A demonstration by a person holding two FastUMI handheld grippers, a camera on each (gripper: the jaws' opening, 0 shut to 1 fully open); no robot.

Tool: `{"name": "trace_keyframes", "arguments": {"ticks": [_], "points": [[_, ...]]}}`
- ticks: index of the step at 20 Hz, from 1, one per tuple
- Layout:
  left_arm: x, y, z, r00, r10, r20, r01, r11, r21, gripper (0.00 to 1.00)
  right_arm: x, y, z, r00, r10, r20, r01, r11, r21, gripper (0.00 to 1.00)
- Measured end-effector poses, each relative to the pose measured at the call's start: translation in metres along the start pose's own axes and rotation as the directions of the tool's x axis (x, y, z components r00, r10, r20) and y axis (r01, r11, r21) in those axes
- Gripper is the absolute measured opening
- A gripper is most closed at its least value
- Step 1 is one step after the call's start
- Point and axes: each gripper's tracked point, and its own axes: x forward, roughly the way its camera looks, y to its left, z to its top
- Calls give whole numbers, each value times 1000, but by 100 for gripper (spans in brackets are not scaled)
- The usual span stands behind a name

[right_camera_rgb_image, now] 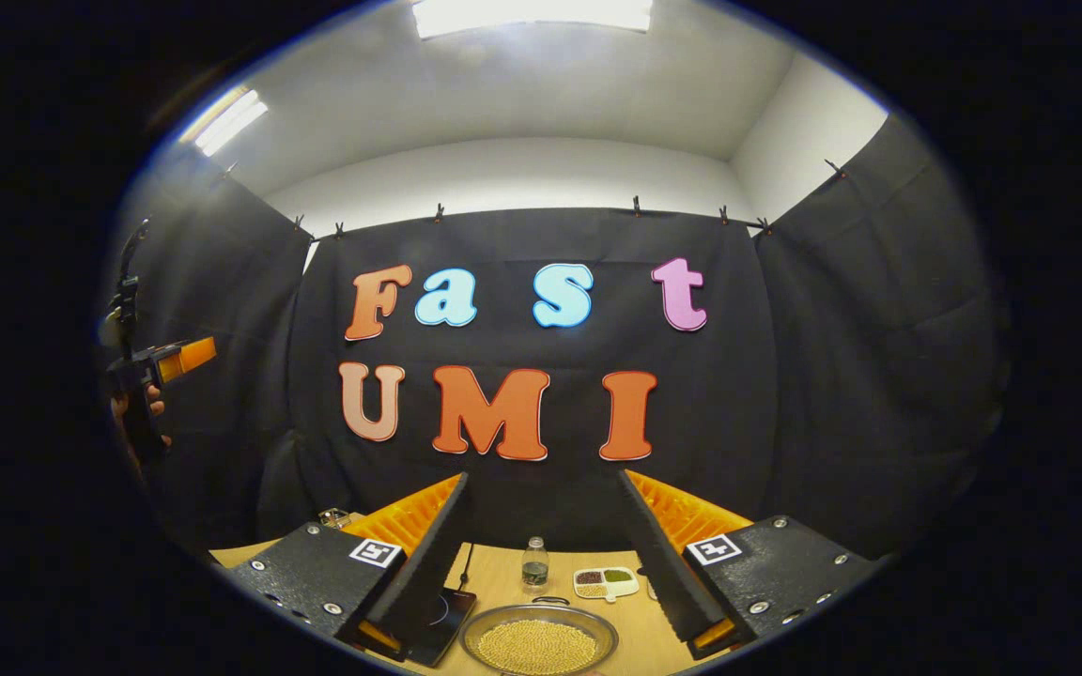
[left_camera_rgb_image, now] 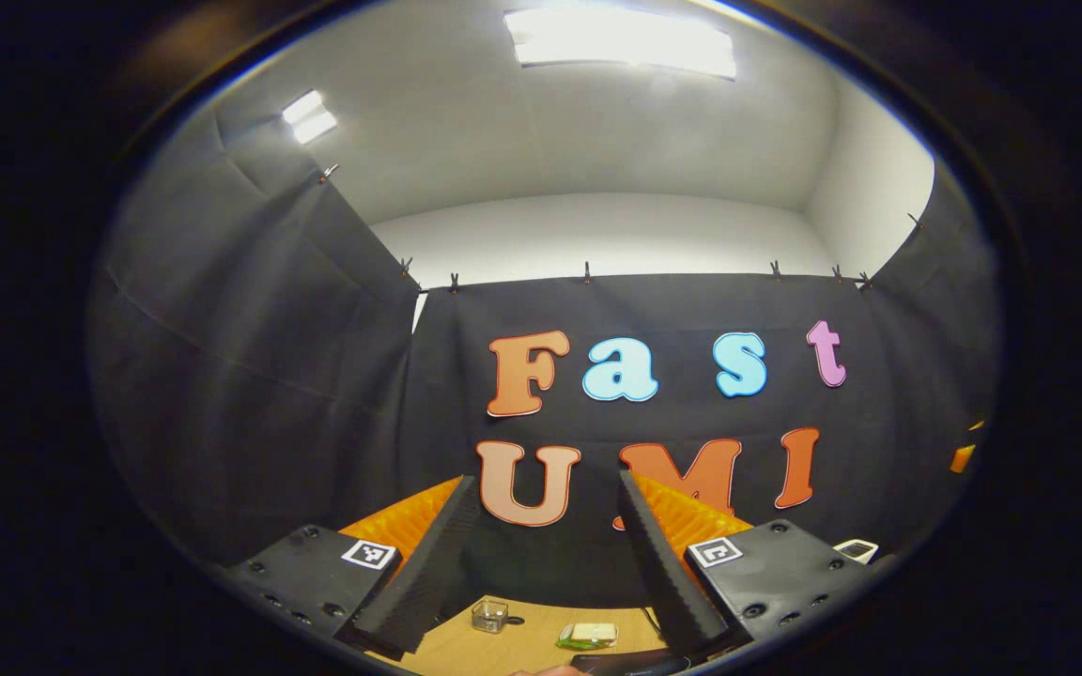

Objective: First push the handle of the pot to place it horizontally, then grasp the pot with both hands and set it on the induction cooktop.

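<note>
Pot [right_camera_rgb_image: 538, 644], shallow and metallic, seemingly filled with yellowish grains.

Black cloth [left_camera_rgb_image: 250, 376] hangs around my booth, clipped along its top edge, with a white wall [left_camera_rgb_image: 597, 235] and white ceiling [right_camera_rgb_image: 522, 84] above. Bright ceiling light panels [left_camera_rgb_image: 621, 42] glow overhead. Below me lies a light wooden table [right_camera_rgb_image: 503, 582].

- Both sets of tongs sit high with jaws spread, just open air up to the black cloth wall [right_camera_rgb_image: 522, 488].
- Under the right gripper [right_camera_rgb_image: 541, 554]: pot [right_camera_rgb_image: 539, 643] of yellow grains, small bottle [right_camera_rgb_image: 533, 563] and divided dish [right_camera_rgb_image: 606, 582] behind, dark cooktop [right_camera_rgb_image: 442, 615] left.
- Under the left gripper [left_camera_rgb_image: 546, 554]: clear box [left_camera_rgb_image: 489, 615] and green-rimmed dish [left_camera_rgb_image: 588, 636] on the table [left_camera_rgb_image: 522, 648].
</note>
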Motion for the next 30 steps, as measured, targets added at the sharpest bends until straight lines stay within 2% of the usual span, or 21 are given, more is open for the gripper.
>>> {"name": "trace_keyframes", "arguments": {"ticks": [7, 10, 12, 15, 17, 22, 25, 30], "points": [[0, -9, -15, 999, -15, -34, 16, 1000, 22, 97, 9, 7, -60, 988, 28, -150, -31, 999, -19, 95], [1, -11, -19, 999, -14, -44, 16, 999, 27, 98, 11, 16, -94, 970, 61, -237, -63, 998, -1, 95], [1, -10, -21, 999, -10, -48, 12, 1000, 28, 98, 11, 23, -121, 948, 87, -307, -84, 996, 21, 94], [3, -10, -31, 998, -7, -67, 9, 999, 31, 98, 9, 33, -167, 897, 133, -422, -113, 991, 72, 90], [4, -9, -37, 997, -4, -82, 7, 999, 38, 97, 6, 41, -193, 861, 155, -485, -127, 988, 92, 84], [6, -6, -42, 995, 13, -99, -8, 999, 51, 97, -1, 61, -242, 787, 195, -585, -166, 981, 103, 69], [0, -7, -43, 995, 12, -100, -8, 999, 43, 97, -8, 67, -273, 734, 210, -646, -167, 978, 128, 61], [-4, -6, -36, 997, 14, -75, -10, 998, 56, 98, -22, 81, -327, 627, 227, -745, -169, 974, 155, 32]]}}
